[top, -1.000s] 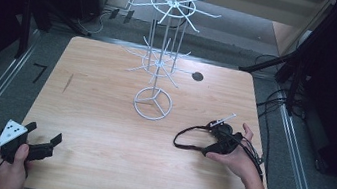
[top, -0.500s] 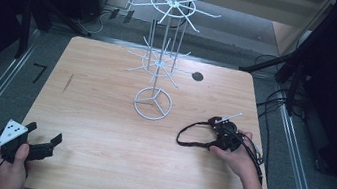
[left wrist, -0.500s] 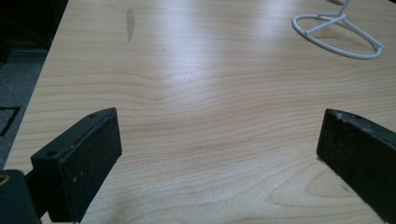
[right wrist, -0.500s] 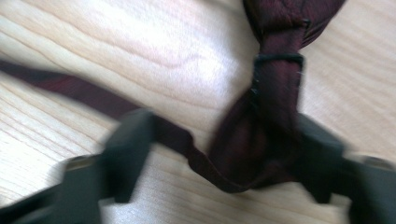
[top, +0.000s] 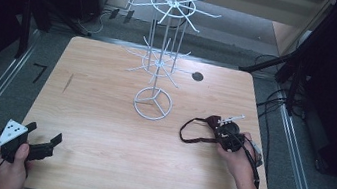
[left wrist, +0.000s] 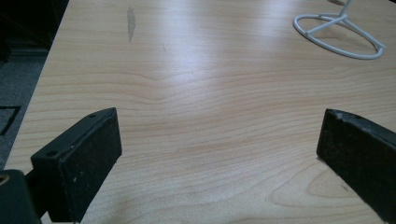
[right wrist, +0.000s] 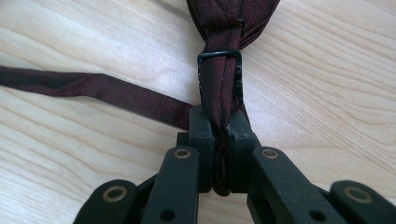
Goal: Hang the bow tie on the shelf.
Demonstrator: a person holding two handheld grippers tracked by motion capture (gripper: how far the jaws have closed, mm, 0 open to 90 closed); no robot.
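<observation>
A dark red fabric strap [right wrist: 219,88] with a black buckle [right wrist: 219,55] lies on the wooden table [top: 102,115] at the right. Its thin band [top: 191,134] loops to the left. My right gripper [right wrist: 220,140] has just been closing and is now shut on the bunched fabric just below the buckle. From above, the right gripper [top: 221,129] sits under a hand, beside the strap. My left gripper [top: 44,135] rests open near the table's front left corner. Its two black pads [left wrist: 88,158] stand wide apart over bare wood.
A white wire display stand [top: 153,103] with a ring base and hooked arms rises at the table's middle back; its base [left wrist: 336,39] lies ahead of the left gripper. A black round hole [top: 197,76] marks the far right. Cables lie on the floor to the right.
The right gripper's jaws have closed onto the dark red strap. Both hands have stayed where they were.
</observation>
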